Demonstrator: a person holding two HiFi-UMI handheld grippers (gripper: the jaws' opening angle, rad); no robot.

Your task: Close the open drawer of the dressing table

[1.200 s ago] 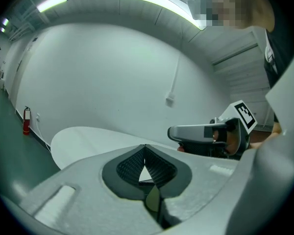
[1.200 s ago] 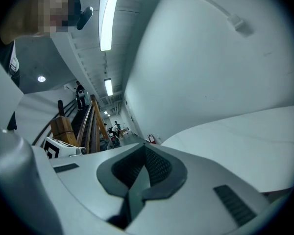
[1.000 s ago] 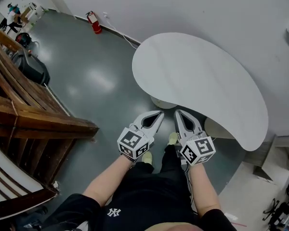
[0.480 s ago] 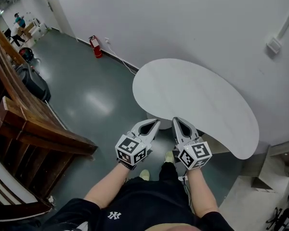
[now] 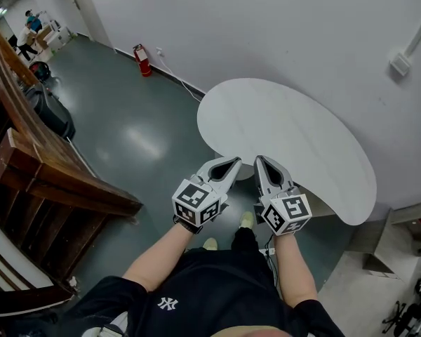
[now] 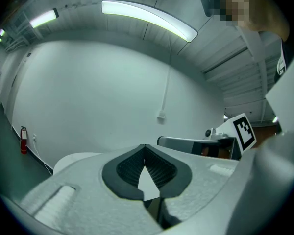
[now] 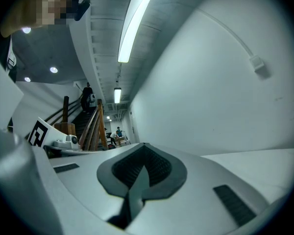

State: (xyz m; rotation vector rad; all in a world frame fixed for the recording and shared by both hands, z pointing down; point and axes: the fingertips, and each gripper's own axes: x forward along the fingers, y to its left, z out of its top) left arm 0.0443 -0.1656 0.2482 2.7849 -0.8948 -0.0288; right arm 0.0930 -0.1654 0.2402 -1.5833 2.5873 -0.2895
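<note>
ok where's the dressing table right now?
Head view, centre-right: the dressing table stands by the wall, its white curved top just ahead of the left gripper and right gripper.

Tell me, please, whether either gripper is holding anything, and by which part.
Nothing is held: the left gripper and the right gripper both have their jaws closed together with nothing between them.
</note>
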